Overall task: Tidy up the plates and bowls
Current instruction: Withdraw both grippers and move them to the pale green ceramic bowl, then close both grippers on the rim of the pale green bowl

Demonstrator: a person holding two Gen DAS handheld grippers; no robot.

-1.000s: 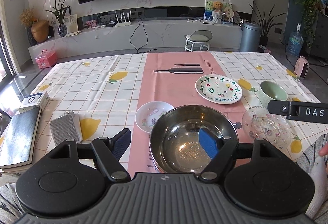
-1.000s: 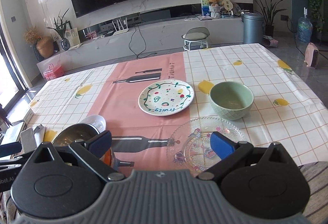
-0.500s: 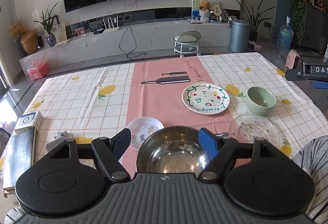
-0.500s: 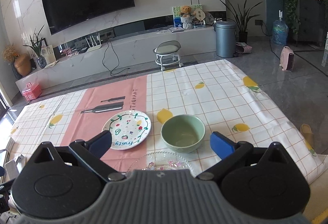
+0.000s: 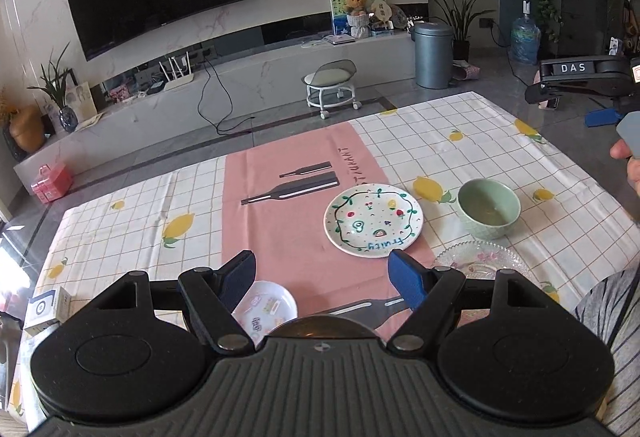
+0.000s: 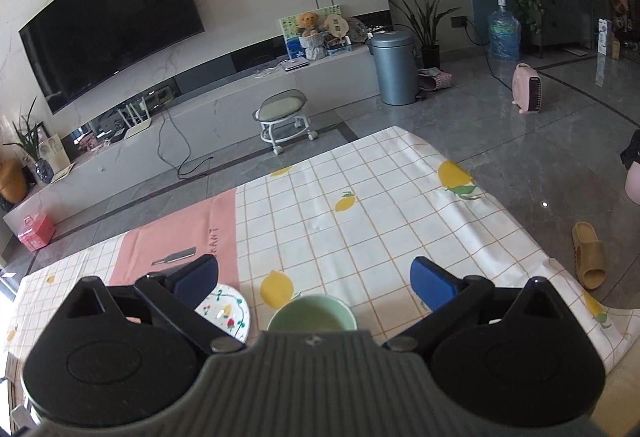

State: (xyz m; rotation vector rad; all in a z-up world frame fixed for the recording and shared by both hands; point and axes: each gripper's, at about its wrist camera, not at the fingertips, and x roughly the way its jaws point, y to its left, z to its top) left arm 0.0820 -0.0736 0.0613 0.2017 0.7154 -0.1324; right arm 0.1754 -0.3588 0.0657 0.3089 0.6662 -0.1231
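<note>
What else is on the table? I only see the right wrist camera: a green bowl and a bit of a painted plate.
Observer: A clear glass plate lies just on the near side of the green bowl.
Operator: Any more dishes?
Observer: A small white dish with little pictures sits by the left gripper.
Operator: Is that gripper holding something?
Observer: No, its jaws are open with nothing between them.

The right gripper point(image 6: 314, 277) hangs wide open above the tablecloth point(image 6: 360, 221), over a green bowl point(image 6: 312, 313) beside a painted plate point(image 6: 228, 311).
</note>
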